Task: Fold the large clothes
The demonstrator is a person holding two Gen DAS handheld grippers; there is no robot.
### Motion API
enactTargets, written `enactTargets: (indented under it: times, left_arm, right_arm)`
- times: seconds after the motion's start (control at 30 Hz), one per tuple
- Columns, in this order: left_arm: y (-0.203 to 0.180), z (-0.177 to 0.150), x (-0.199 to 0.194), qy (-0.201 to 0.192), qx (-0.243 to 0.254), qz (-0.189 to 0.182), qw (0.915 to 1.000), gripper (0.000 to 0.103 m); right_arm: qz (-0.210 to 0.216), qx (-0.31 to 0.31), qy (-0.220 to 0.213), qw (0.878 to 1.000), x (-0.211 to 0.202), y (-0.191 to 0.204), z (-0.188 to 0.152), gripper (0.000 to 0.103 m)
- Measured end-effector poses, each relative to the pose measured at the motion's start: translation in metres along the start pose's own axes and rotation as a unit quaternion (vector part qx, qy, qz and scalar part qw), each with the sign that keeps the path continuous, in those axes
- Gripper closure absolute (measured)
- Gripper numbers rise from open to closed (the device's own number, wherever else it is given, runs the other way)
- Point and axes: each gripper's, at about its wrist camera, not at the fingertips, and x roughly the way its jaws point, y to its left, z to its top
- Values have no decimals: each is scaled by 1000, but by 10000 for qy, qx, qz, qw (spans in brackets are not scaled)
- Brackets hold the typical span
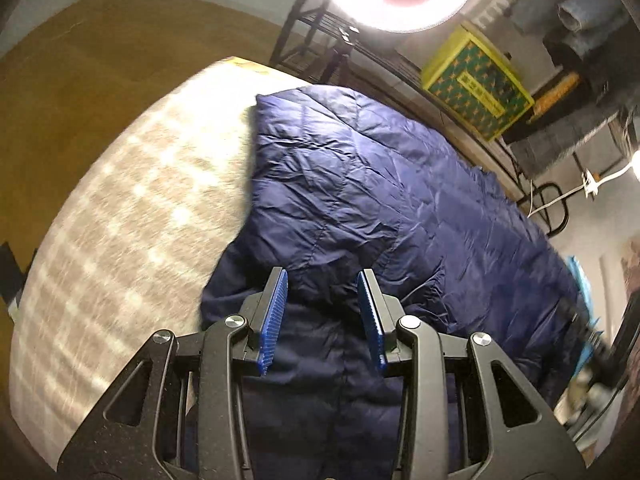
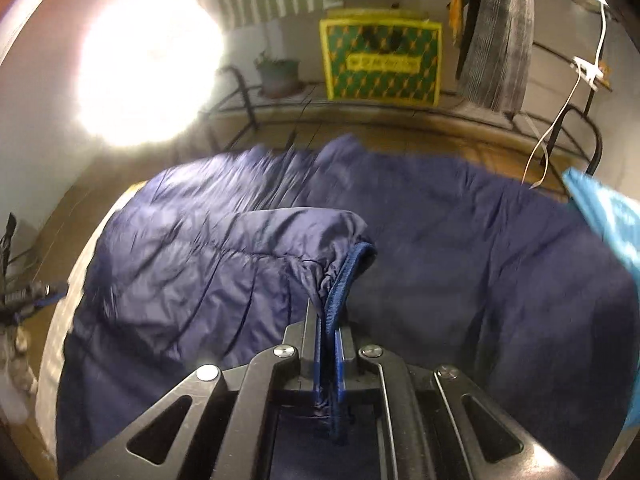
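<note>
We are pinching the jacket (image 2: 248, 264) cuff (image 2: 340, 280) in our right gripper (image 2: 329, 344) (left gripper (image 1: 322, 316) spread, empty) and are probably folding the sleeve inward next.

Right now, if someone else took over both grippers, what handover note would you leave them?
Right gripper: shut on the sleeve cuff of the navy puffer jacket.
Left gripper: open, nothing between its pads, poised over the jacket's darker near part.
The jacket lies spread on the checked mattress.
Done: only the cuff is gripped; no finished fold shows.
Left: probably carry that sleeve across the body, then fold the other side and the length.
</note>
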Motion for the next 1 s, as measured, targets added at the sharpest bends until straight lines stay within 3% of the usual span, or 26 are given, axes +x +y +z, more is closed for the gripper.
enactTargets:
  times: [0.1,0.23,0.4,0.47,0.5,0.57,0.7,0.8,1.0]
  left_arm:
    - [-8,1,17,33,267,198,9994,67]
    - [-8,-5,35,155,452,468,9978,67]
    - [-4,-10,42,228,529,576,9967,67]
    - [-5,-11,39,194,542,566,9967,67]
    - [-9,-9,39,161,548,564,9968,67]
    - [-14,-10,30,15,591,556,9967,67]
    - [-26,-10,-1,-373,576,357,9970,67]
    - [-40,-15,-30,-654,693,238,9952,67]
    - [-73,-32,-85,-887,1016,75,9908,67]
  right_arm:
    - [-55,111,-22,9999,20,-12,14,101]
    - [-130,394,274,9988,53,-24,10,101]
    - [-268,455,472,9975,82,-30,7,100]
    - [-471,335,514,9970,89,-29,7,90]
    - [-594,277,518,9965,91,-28,7,79]
    - [-807,183,463,9955,91,-24,5,74]
    - [-738,161,428,9962,76,-25,2,60]
    - [-489,360,151,9980,43,-32,-2,50]
    - [-179,560,-277,9979,-35,-47,-17,49]
